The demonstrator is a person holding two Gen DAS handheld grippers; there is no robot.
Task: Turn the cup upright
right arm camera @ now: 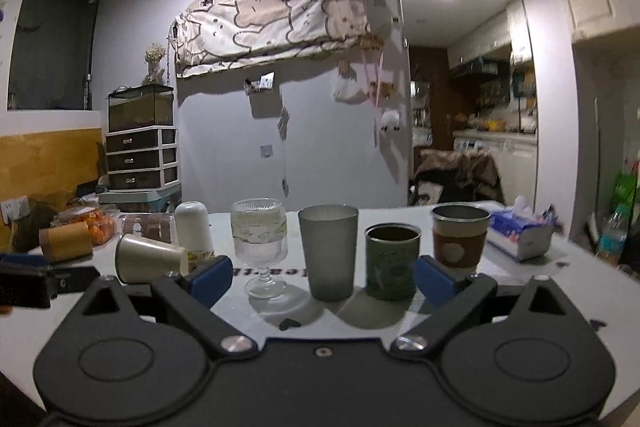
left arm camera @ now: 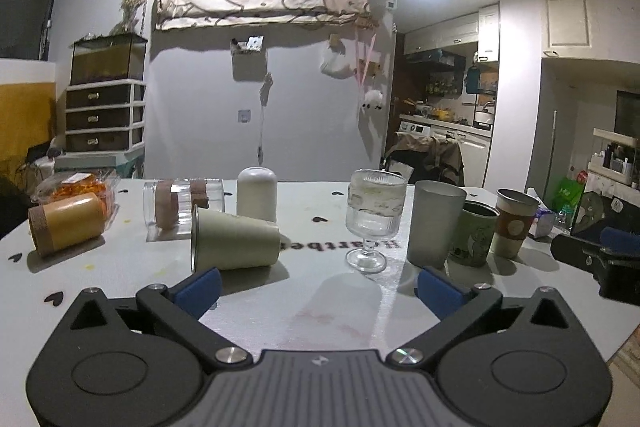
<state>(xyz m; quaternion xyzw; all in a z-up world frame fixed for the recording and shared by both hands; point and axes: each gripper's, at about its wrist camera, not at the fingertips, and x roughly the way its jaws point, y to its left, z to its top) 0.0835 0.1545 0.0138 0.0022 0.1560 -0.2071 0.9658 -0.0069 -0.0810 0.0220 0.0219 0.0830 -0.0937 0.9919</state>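
Note:
A pale green cup [left arm camera: 236, 243] lies on its side on the white table [left arm camera: 320, 315], mouth to the left; it also shows in the right wrist view [right arm camera: 150, 258]. My left gripper [left arm camera: 318, 289] is open and empty, its left fingertip just in front of that cup. A yellow cup [left arm camera: 66, 223] and a clear glass [left arm camera: 182, 205] also lie on their sides, and a white cup [left arm camera: 257, 193] stands mouth down. My right gripper [right arm camera: 322, 277] is open and empty, in front of the upright cups.
Standing upright are a stemmed glass [right arm camera: 260, 247], a grey tumbler [right arm camera: 329, 257], a green mug [right arm camera: 392, 261] and a brown-sleeved cup [right arm camera: 458, 237]. A tissue pack [right arm camera: 520, 233] lies at the right. A box of oranges [left arm camera: 78, 189] sits far left.

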